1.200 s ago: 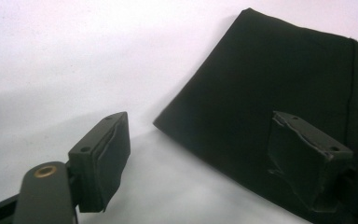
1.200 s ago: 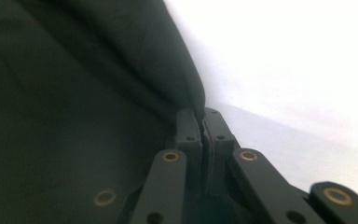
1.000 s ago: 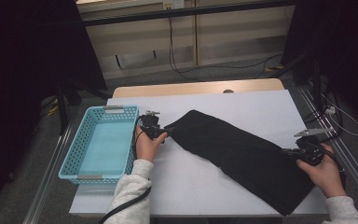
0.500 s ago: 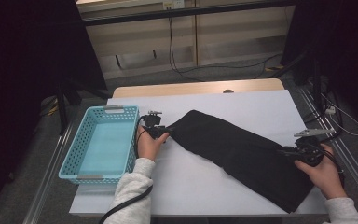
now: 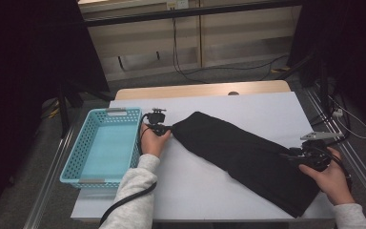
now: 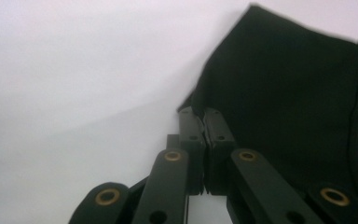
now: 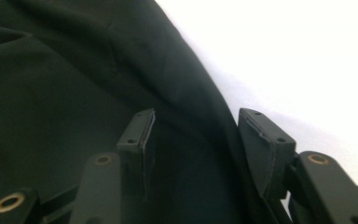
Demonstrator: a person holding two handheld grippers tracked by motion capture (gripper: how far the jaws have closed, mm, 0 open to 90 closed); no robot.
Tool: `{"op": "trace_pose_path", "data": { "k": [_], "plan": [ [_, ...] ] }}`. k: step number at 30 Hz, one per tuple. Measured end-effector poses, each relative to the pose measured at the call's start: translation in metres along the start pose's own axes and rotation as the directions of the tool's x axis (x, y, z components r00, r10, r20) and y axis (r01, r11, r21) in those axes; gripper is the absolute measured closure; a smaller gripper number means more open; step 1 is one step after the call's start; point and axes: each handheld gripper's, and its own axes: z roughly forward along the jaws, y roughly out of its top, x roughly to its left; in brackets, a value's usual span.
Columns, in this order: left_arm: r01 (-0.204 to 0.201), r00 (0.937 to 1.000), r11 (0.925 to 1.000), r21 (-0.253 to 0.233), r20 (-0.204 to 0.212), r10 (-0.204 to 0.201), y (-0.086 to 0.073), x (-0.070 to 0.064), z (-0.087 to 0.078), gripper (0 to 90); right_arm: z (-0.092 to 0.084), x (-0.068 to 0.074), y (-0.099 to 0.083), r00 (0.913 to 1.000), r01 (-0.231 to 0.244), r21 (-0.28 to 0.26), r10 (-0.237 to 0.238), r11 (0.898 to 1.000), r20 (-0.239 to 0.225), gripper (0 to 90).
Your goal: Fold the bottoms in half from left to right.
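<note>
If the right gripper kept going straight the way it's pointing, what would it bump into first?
Probably the black cloth. The right gripper has just been opening, and its jaws now straddle the cloth's edge without pressing it; the cloth lies straight ahead, though depth is hard to judge.

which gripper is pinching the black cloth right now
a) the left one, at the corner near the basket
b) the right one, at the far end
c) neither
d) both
a: the left gripper has its jaws pressed together on the corner of the black cloth, while the right gripper has its jaws apart over the cloth's edge.
</note>
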Motion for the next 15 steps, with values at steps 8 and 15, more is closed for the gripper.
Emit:
{"op": "trace_pose_path", "data": {
  "k": [8, 15],
  "plan": [
    [0.028, 0.9984, 0.9993, -0.023, -0.049, -0.029, 0.013, 0.013, 0.008, 88.0, 0.005, 0.016, 0.002, 0.9970, 0.061, -0.002, -0.061, 0.998, -0.048, 42.6],
    [0.020, 0.9981, 0.9990, -0.041, -0.057, -0.023, 0.013, 0.019, 0.013, 87.6, 0.003, 0.018, 0.004, 0.9956, 0.081, -0.032, -0.082, 0.996, -0.046, 38.4]
  ]
}}
